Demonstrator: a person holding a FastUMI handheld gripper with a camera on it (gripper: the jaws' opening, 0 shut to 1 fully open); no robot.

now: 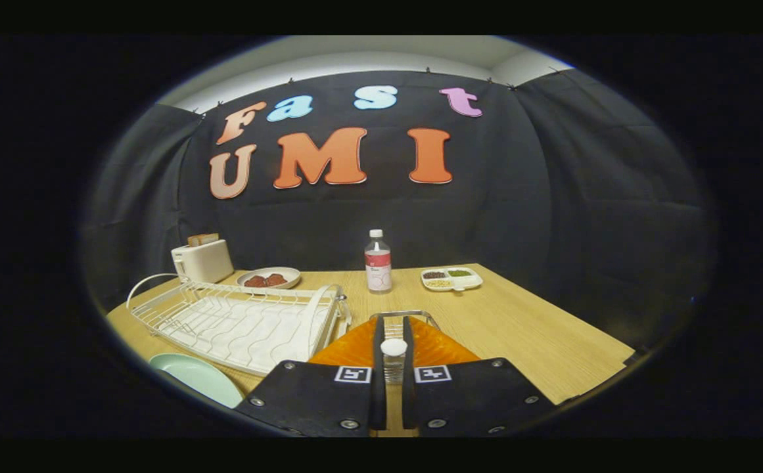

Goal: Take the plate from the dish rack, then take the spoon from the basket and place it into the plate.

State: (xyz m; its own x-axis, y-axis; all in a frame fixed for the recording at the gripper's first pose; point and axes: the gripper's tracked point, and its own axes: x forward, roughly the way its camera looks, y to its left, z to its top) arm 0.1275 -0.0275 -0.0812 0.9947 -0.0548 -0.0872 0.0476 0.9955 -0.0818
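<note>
My gripper [393, 322] hangs over the orange basket [443, 348], with its fingers almost together. A slim spoon [393, 348] with a white rounded end and a clear stem stands between them, and both fingers press on it. The part of the spoon below the fingers is hidden. The basket's wire handle [404, 314] arches just beyond the fingertips. A pale green plate [200, 378] lies flat on the wooden table [539, 341], left of the fingers and in front of the white wire dish rack [243, 322], which holds nothing.
At the back of the table stand a white toaster [202, 261] with bread in it, a dish of red food [269, 278], a clear bottle [378, 263] and a divided tray of beans [451, 278]. Bare tabletop stretches to the right of the basket.
</note>
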